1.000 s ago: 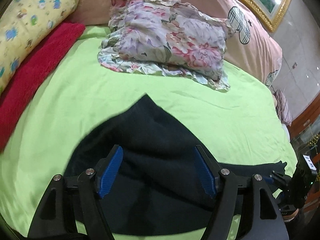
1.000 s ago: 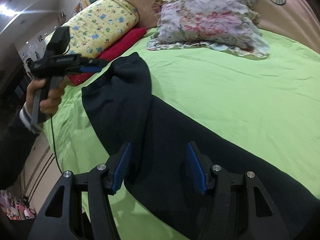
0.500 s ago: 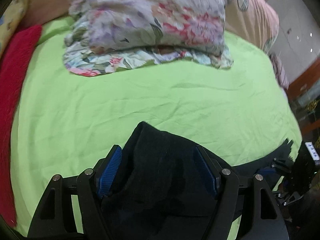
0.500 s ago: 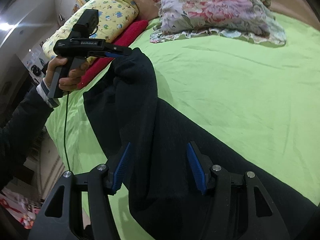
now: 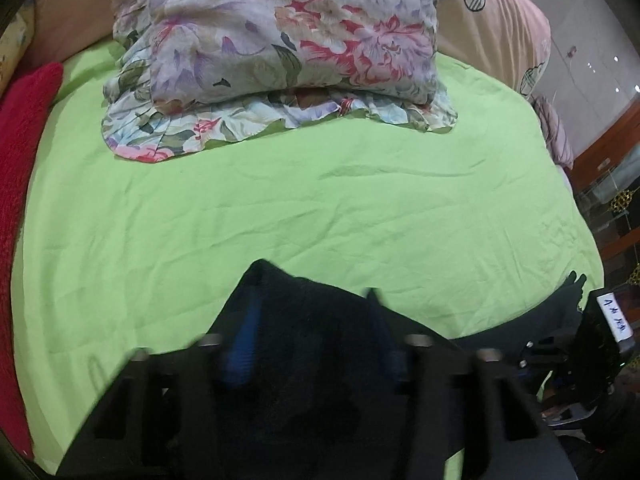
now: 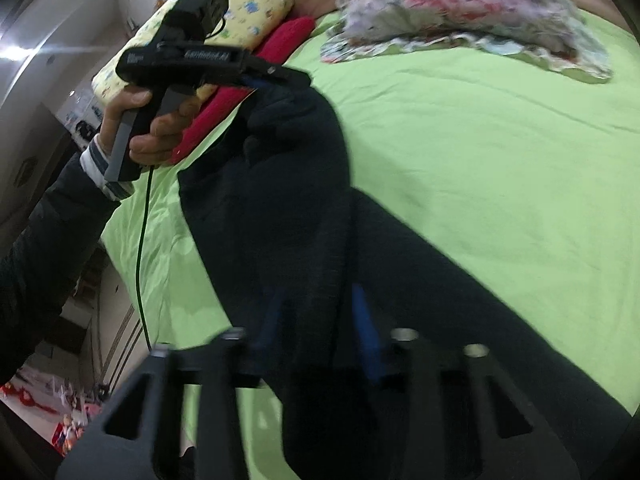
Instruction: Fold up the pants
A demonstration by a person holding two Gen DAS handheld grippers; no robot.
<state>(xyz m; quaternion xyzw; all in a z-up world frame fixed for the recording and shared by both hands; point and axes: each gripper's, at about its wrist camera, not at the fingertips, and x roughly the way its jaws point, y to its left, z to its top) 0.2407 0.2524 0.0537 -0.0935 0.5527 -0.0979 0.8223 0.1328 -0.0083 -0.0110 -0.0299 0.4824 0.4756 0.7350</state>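
Note:
Dark navy pants [image 6: 440,280] lie stretched across the green bed sheet [image 5: 320,200]. One end of the pants [image 5: 312,360] bunches up between the blue pads of my left gripper [image 5: 312,296], whose jaws are closing on the cloth. In the right wrist view the left gripper [image 6: 298,78], held by a hand [image 6: 152,128], has that end raised off the sheet. My right gripper [image 6: 318,300] straddles a thick fold further along the pants, and its jaws are closing on it too. Both sets of fingers are motion-blurred.
A floral pillow [image 5: 280,40] lies at the head of the bed, with a pink quilt [image 5: 492,32] behind it. A red towel [image 5: 20,160] and a yellow patterned pillow [image 6: 248,12] sit along the left side. The bed's edge drops off at the right [image 5: 580,240].
Both grippers moved forward over the pants and their jaws narrowed from wide apart onto the cloth. The left end of the pants has bunched and lifted.

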